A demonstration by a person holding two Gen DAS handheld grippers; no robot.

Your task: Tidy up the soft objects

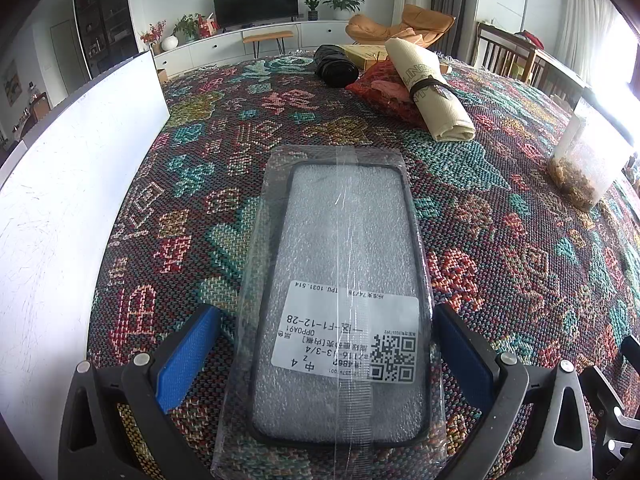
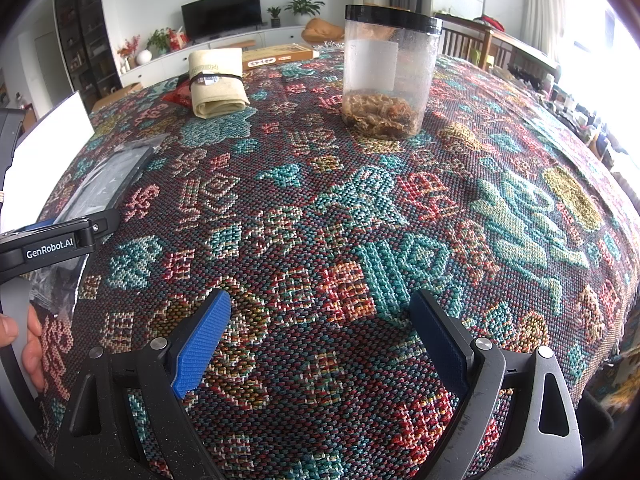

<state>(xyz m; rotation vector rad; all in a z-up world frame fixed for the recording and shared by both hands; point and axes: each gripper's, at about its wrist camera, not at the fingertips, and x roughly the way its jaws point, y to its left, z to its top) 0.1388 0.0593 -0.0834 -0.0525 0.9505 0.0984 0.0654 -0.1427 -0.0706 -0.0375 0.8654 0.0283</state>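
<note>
A black soft phone case (image 1: 340, 280), sealed in a clear bag with a white printed label, lies flat on the patterned woven cloth (image 1: 224, 128). My left gripper (image 1: 326, 344) is open, its blue pads on either side of the case's near end, close to the bag's edges. The right wrist view shows the same case (image 2: 108, 184) at far left under the left gripper (image 2: 52, 244). My right gripper (image 2: 320, 320) is open over bare cloth with nothing between its pads. Further back lie a rolled beige cloth (image 1: 432, 88) tied with a black band, a red pouch (image 1: 384, 96) and a black roll (image 1: 336, 66).
A clear jar (image 2: 386, 72) with a black lid and dried matter inside stands mid-cloth; it is also at the right edge (image 1: 584, 160) of the left wrist view. A white panel (image 1: 80, 168) borders the left side. A flat cardboard box (image 2: 276, 56) lies at the back. A hand (image 2: 20, 340) shows lower left.
</note>
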